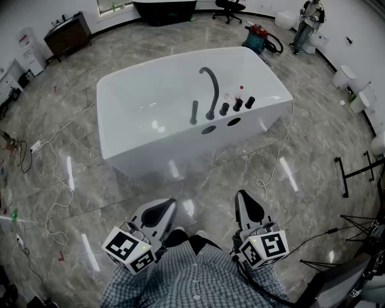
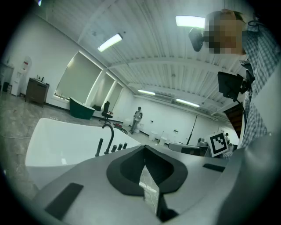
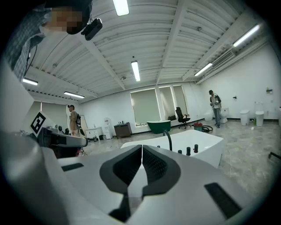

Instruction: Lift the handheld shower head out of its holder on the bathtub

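The handheld shower head (image 1: 194,112) is a slim dark stick standing upright in its holder on the near rim of the bathtub (image 1: 138,150). It is just left of a tall spout (image 1: 210,90) that curves over like a hook. Three dark knobs (image 1: 237,104) stand in a row to the right of the spout, and two dark oval spots mark the white surface just in front of these fittings.

The left tool (image 1: 163,207) and the right tool (image 1: 246,201) are low in the head view, close to the person's checked shirt (image 1: 192,280) and well apart from the tub. Each has its jaw tips pressed together with nothing between them, and each points toward the tub.

A stretch of floor (image 1: 210,174) and the tub's near wall lie between the tools and the shower head. A white cable (image 1: 283,156) trails across the floor by the tub's right corner, and another cable (image 1: 54,198) loops at the left. Farther off are a red vacuum cleaner (image 1: 258,36), a standing person (image 1: 310,18), a dark wooden cabinet (image 1: 67,35) and black stand legs (image 1: 355,174).

The tub is glossy, smooth white, oval inside with a broad flat rim. The floor is polished grey marble-look tile that reflects the ceiling lights. The tools are matt grey with ribbed black pads
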### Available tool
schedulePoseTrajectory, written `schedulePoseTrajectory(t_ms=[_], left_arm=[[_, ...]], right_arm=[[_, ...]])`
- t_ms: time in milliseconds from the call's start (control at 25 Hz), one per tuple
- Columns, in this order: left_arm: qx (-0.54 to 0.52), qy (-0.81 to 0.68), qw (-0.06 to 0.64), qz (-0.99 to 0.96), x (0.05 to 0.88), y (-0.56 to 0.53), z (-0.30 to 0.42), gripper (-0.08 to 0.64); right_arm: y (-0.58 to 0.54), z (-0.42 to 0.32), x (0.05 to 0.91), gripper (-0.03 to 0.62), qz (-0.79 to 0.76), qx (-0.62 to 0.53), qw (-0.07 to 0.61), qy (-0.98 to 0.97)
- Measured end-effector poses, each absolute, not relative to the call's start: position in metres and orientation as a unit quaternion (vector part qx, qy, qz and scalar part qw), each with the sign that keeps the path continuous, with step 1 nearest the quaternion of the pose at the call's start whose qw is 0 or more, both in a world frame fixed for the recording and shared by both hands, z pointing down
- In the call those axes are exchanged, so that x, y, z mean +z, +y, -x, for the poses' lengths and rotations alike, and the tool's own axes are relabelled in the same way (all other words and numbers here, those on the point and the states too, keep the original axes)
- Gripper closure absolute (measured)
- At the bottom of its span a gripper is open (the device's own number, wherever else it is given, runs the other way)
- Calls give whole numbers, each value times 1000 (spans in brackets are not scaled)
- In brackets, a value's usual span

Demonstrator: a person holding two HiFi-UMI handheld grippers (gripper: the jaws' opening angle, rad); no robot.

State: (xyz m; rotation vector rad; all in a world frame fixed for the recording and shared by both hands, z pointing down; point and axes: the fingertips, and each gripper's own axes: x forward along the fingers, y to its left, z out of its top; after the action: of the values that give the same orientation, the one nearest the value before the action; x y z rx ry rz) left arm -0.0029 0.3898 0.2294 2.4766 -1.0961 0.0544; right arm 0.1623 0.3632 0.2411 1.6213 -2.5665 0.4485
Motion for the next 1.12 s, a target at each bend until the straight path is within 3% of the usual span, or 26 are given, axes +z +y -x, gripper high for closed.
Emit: schedulePoseTrajectory(t_ms=[1120], left_arm=[[19, -400, 224, -889, 239, 388, -14, 552]], right_arm=[[360, -185, 250, 574, -526, 166, 25, -834]])
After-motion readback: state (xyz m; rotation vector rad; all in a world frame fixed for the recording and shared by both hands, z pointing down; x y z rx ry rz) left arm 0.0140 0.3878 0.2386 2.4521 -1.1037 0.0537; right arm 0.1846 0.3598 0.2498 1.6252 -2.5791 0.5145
